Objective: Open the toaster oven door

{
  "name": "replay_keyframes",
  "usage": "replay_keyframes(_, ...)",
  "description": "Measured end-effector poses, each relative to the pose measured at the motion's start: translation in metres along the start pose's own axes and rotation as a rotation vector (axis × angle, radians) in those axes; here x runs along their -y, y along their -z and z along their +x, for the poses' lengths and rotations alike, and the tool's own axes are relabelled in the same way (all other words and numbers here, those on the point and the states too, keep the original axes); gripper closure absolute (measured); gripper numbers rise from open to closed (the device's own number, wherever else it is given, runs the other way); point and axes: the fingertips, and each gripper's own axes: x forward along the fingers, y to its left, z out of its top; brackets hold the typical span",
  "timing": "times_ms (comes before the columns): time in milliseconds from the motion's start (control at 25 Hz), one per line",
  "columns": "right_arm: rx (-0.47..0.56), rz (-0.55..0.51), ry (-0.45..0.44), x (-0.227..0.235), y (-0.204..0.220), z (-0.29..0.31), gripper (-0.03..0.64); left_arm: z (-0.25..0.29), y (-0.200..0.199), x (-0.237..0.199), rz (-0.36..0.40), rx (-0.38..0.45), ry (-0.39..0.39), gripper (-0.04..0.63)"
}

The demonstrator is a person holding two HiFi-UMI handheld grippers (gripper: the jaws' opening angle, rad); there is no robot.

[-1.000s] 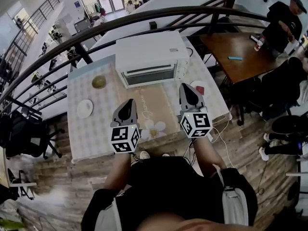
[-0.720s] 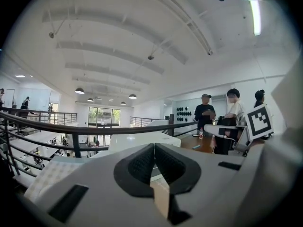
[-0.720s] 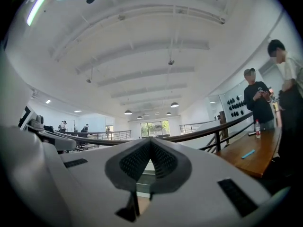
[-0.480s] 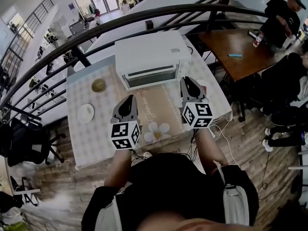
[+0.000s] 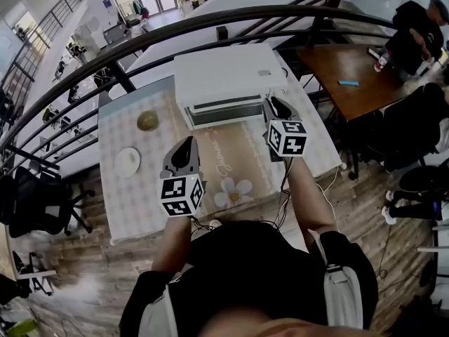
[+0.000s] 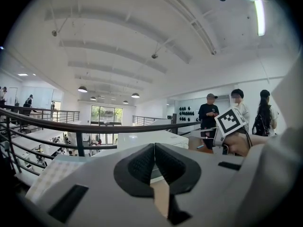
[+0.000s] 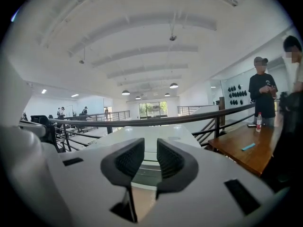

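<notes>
The white toaster oven [image 5: 223, 78] stands at the back of the checked table [image 5: 126, 202], its glass door [image 5: 228, 111] closed. My right gripper [image 5: 275, 104] hovers just in front of the oven's right front corner. Its jaws are opening and nothing is between them. In the right gripper view the pads [image 7: 130, 159] stand a little apart, and the oven [image 7: 149, 135] lies straight ahead past them. My left gripper [image 5: 186, 144] hangs shut and empty over the beige mat [image 5: 235, 163], well short of the oven. The oven [image 6: 156, 138] shows beyond its shut gripper [image 6: 154, 167].
A small bowl [image 5: 146, 121] and a white plate [image 5: 128, 161] sit on the table's left side. A dark curved railing [image 5: 210, 21] runs behind the oven. To the right are a wooden table [image 5: 347, 79] and a person [image 5: 414, 30] standing by it.
My right gripper moved forward and up to the oven's right front corner, and its jaws parted. The left gripper barely moved.
</notes>
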Motion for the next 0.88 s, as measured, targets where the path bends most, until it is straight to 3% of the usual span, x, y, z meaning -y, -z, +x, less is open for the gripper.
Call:
replay_keyframes(640,-0.322,0.011,0.102,0.036,0.057,0.085,0.526,-0.004,0.006,-0.037,-0.028,0.0,-0.041,0.581)
replay_keyframes(880,-0.386,0.064,0.071,0.04,0.069,0.097,0.531,-0.008,0.01,-0.046,-0.039,-0.008,-0.054,0.581)
